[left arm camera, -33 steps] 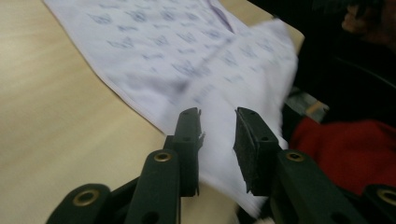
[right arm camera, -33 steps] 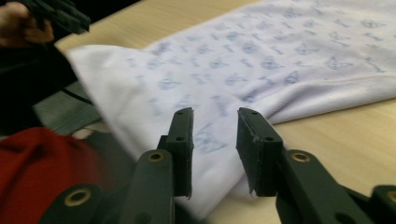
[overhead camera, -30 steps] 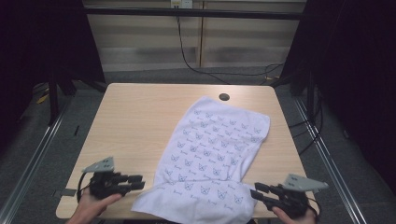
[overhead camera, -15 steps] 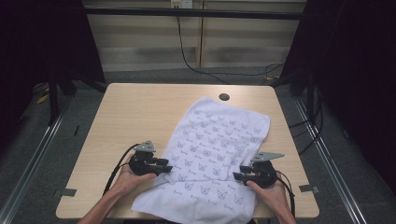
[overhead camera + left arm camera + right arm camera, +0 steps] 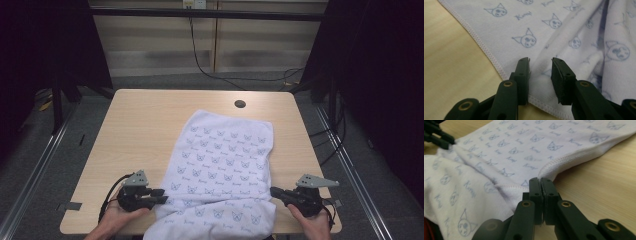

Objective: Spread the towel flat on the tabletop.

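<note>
1. Across the wooden table lies a white towel with a cat print, its near end draped over the table's front edge.
2. Left gripper: jaws parted and closing around the towel's left hem.
3. Right gripper: jaws just closed, pinching the right hem.

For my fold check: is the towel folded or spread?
Mostly spread: the towel lies flat on the table, its near end hanging over the edge.

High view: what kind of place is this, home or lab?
Most likely a lab or recording bay, not a home: a bare wooden table with a cable hole, dark curtains at both sides, and loose cables running along the wall behind.
</note>
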Demonstrator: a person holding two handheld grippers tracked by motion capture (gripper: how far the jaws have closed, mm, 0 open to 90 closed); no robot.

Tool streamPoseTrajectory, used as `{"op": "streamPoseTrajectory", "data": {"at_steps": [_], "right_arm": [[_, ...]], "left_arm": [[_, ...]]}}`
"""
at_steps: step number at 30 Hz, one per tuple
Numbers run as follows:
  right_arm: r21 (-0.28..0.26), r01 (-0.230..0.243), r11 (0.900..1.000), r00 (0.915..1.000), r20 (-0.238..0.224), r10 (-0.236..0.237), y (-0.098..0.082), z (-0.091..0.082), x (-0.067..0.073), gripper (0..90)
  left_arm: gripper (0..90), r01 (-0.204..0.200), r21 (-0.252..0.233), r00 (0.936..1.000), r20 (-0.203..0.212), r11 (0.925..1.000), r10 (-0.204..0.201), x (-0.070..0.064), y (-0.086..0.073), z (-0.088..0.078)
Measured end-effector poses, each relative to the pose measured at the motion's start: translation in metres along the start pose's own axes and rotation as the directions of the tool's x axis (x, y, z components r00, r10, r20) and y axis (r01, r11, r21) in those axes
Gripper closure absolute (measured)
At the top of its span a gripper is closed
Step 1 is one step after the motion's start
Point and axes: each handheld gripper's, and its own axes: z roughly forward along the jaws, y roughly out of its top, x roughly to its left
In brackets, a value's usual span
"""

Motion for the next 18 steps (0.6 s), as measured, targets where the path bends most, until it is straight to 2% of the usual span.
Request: {"op": "streamPoseTrajectory", "data": {"at_steps": [2, 3, 4, 6, 8, 10, 11, 12, 13, 14, 16, 17, 18], "right_arm": [[-0.011, 0.007, 1.0, 0.9995, 0.031, -0.007, 0.003, -0.002, -0.002, 85.5], [-0.023, -0.003, 1.0, 0.9996, 0.027, 0.003, 0.004, -0.003, -0.004, 85.9], [-0.031, -0.014, 0.999, 0.9999, -0.006, 0.014, 0.004, -0.004, -0.004, 85.8], [-0.026, 0.005, 1.0, 1.0, -0.003, -0.005, 0.005, -0.005, 0.003, 85.7], [-0.013, 0.013, 1.0, 0.9992, -0.037, -0.013, 0.003, -0.004, 0.011, 80.4], [0.018, 0.039, 0.999, 0.997, -0.067, -0.038, 0.001, 0.0, 0.019, 73.3], [0.018, 0.039, 0.999, 0.997, -0.067, -0.038, 0.001, 0.0, 0.019, 73.3], [0.041, 0.043, 0.998, 0.9956, -0.085, -0.04, -0.001, 0.006, 0.025, 68.2], [0.038, 0.032, 0.999, 0.992, -0.124, -0.027, -0.003, 0.009, 0.027, 65.0], [0.038, 0.032, 0.999, 0.992, -0.124, -0.027, -0.003, 0.009, 0.027, 65.0], [0.06, 0.034, 0.998, 0.9912, -0.13, -0.026, -0.006, 0.013, 0.033, 60.4], [0.086, 0.043, 0.995, 0.9896, -0.141, -0.031, -0.012, 0.015, 0.037, 58.7], [0.103, 0.047, 0.994, 0.9892, -0.143, -0.032, -0.016, 0.016, 0.039, 58.7]], "left_arm": [[65.9, 0.003, -0.002, 1.0, 0.001, 1.0, -0.003, -0.006, -0.006, -0.005], [64.9, 0.013, 0.001, 0.9999, 0.01, 0.9999, -0.013, -0.008, -0.009, -0.008], [65.0, 0.031, -0.004, 0.9993, 0.02, 0.9995, -0.031, -0.008, -0.013, -0.011], [64.7, 0.057, -0.012, 0.9974, 0.046, 0.9983, -0.057, -0.008, -0.018, -0.015], [58.4, 0.072, -0.012, 0.9951, 0.068, 0.9973, -0.071, -0.007, -0.018, -0.016], [53.9, 0.075, -0.024, 0.9959, 0.053, 0.9969, -0.074, -0.005, -0.013, -0.014], [53.8, 0.075, -0.024, 0.9959, 0.053, 0.9969, -0.074, -0.005, -0.013, -0.014], [53.7, 0.078, -0.05, 0.9961, 0.045, 0.9957, -0.076, 0.001, -0.003, -0.011], [53.6, 0.074, -0.057, 0.9966, 0.041, 0.9956, -0.072, 0.005, 0.002, -0.009], [53.4, 0.074, -0.057, 0.9966, 0.041, 0.9956, -0.072, 0.005, 0.002, -0.009], [52.4, 0.089, -0.085, 0.9959, 0.028, 0.9925, -0.087, 0.014, 0.013, -0.002], [51.7, 0.074, -0.068, 0.9972, 0.015, 0.995, -0.073, 0.018, 0.02, 0.007], [51.5, 0.074, -0.068, 0.9972, 0.015, 0.995, -0.073, 0.018, 0.02, 0.007]]}}
